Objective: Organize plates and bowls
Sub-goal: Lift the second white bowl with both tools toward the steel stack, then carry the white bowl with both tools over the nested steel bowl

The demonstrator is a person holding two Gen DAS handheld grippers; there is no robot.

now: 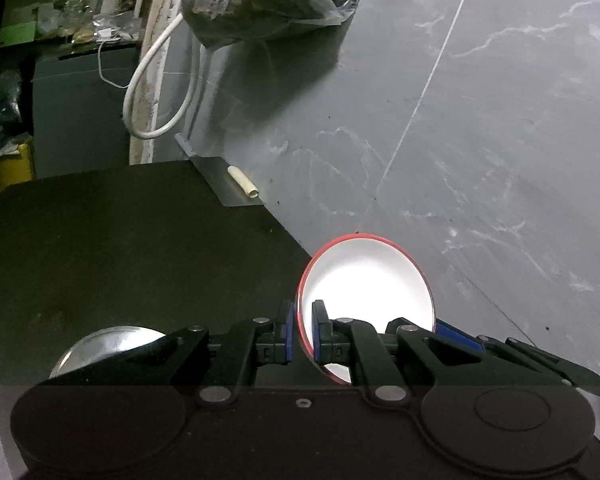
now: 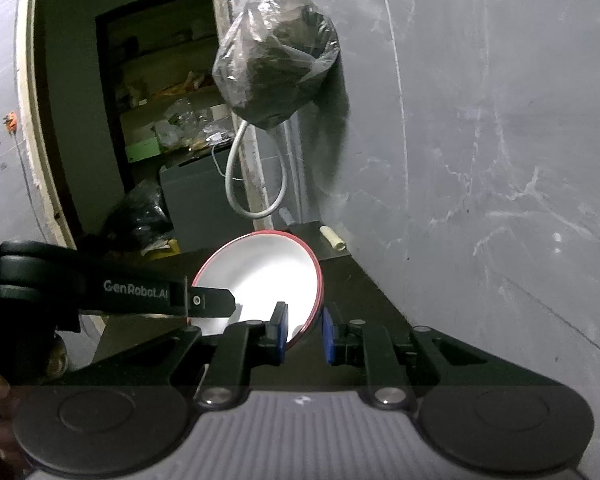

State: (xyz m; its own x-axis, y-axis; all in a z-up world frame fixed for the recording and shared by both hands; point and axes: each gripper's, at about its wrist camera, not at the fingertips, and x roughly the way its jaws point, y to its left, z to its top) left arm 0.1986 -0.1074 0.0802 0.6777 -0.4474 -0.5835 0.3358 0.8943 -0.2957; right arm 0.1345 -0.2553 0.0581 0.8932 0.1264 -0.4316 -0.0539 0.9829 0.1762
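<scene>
A white bowl with a red outside (image 1: 368, 280) hangs tilted over the right edge of a dark counter (image 1: 120, 240). My left gripper (image 1: 303, 320) is shut on the bowl's near left rim, one blue pad inside and one outside. A blue pad of the right gripper (image 1: 456, 334) shows behind the bowl's right side. In the right wrist view my right gripper (image 2: 305, 320) is shut on the bowl's (image 2: 268, 272) right rim, while the left gripper (image 2: 140, 292) comes in from the left. A steel bowl (image 1: 100, 344) sits on the counter at lower left, partly hidden.
A clear plastic bag of dark stuff (image 2: 276, 60) hangs on the grey marbled wall (image 1: 500, 120) above a looped white cable (image 1: 148, 92). A small white tube (image 1: 244, 182) lies at the counter's far corner. Left of it a doorway opens onto cluttered shelves (image 2: 160, 100).
</scene>
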